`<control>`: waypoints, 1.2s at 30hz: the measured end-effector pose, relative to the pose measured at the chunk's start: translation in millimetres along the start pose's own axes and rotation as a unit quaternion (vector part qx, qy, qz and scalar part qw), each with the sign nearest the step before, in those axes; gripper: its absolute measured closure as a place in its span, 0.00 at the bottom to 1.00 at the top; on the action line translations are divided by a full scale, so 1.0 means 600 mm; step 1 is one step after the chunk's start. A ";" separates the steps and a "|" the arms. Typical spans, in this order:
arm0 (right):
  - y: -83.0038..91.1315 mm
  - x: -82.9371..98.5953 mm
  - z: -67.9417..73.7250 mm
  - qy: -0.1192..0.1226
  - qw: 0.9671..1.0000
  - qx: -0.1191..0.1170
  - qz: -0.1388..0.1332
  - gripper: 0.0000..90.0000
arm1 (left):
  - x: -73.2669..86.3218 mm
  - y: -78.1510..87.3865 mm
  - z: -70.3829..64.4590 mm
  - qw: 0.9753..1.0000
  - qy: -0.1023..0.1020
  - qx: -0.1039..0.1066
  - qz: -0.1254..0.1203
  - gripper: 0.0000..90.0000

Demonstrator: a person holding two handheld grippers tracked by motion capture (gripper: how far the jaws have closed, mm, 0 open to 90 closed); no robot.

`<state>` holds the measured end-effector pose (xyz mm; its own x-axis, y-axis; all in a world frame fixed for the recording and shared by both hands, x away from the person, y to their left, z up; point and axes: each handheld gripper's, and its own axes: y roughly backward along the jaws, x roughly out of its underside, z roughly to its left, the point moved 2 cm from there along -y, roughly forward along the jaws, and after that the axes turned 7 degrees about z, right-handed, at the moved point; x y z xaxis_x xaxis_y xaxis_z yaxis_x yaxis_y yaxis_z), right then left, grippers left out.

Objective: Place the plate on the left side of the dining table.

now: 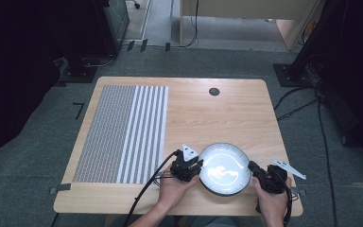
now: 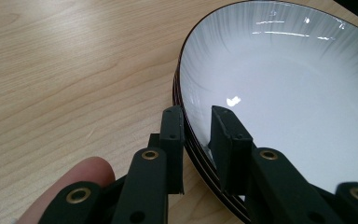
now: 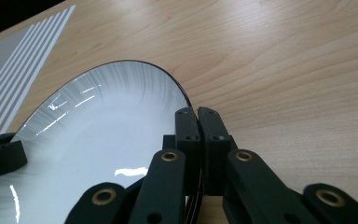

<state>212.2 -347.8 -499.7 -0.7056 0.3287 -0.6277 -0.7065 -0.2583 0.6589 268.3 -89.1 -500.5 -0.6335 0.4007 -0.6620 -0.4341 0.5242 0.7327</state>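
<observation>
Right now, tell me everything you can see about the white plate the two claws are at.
The plate is round, shallow and glossy white, like glazed ceramic, with fine grey streaks fanning in from a thin dark rim. It is empty and catches bright reflections. It sits near the front edge of the wooden table, right of the striped mat. The left claw straddles its rim with a small gap showing; the right claw is pinched shut on the opposite rim.
</observation>
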 end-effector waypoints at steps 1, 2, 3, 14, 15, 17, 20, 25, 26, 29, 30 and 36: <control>0.000 0.000 -0.001 -0.003 1.000 -0.002 -0.001 0.99 | 0.000 0.000 0.000 1.000 0.000 0.000 -0.001 0.84; -0.001 -0.001 -0.001 -0.007 1.000 -0.004 -0.001 0.99 | 0.000 -0.001 0.000 1.000 -0.001 0.001 -0.001 0.83; 0.000 -0.001 -0.002 -0.011 1.000 -0.006 -0.003 0.99 | 0.000 -0.001 0.000 1.000 -0.002 0.002 0.000 0.83; 0.012 -0.010 -0.003 -0.012 1.000 -0.014 -0.021 1.00 | -0.002 0.007 0.005 1.000 0.011 0.025 -0.013 0.70; 0.014 -0.011 -0.004 -0.011 1.000 -0.013 -0.024 1.00 | -0.003 0.008 0.005 1.000 0.011 0.024 -0.016 0.70; 0.018 -0.014 -0.007 -0.012 0.999 -0.013 -0.028 1.00 | -0.005 0.011 0.005 0.999 0.012 0.023 -0.022 0.69; 0.023 -0.016 -0.013 -0.011 0.999 -0.014 -0.028 1.00 | -0.008 0.015 0.002 0.999 0.013 0.022 -0.032 0.69; 0.032 -0.019 -0.018 -0.001 0.999 -0.008 -0.034 1.00 | -0.015 0.013 -0.010 0.999 0.010 0.037 -0.031 0.70; 0.033 -0.019 -0.019 -0.001 0.999 -0.009 -0.033 1.00 | -0.016 0.010 -0.012 0.999 0.010 0.044 -0.027 0.70; 0.035 -0.020 -0.020 0.001 0.999 -0.008 -0.037 1.00 | -0.017 0.001 -0.016 0.999 0.014 0.051 -0.014 0.68; 0.036 -0.019 -0.020 0.005 0.999 -0.005 -0.036 1.00 | -0.017 -0.003 -0.016 0.999 0.018 0.047 -0.010 0.68; 0.035 -0.016 -0.015 0.006 1.000 -0.003 -0.028 0.98 | -0.018 -0.018 -0.018 0.999 0.025 0.047 0.005 0.68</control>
<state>203.8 -364.7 -483.8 -0.6651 0.3326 -0.6686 -0.7455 -0.2449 0.6198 272.8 -107.0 -499.3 -0.6698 0.3694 -0.6442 -0.3668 0.5897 0.7195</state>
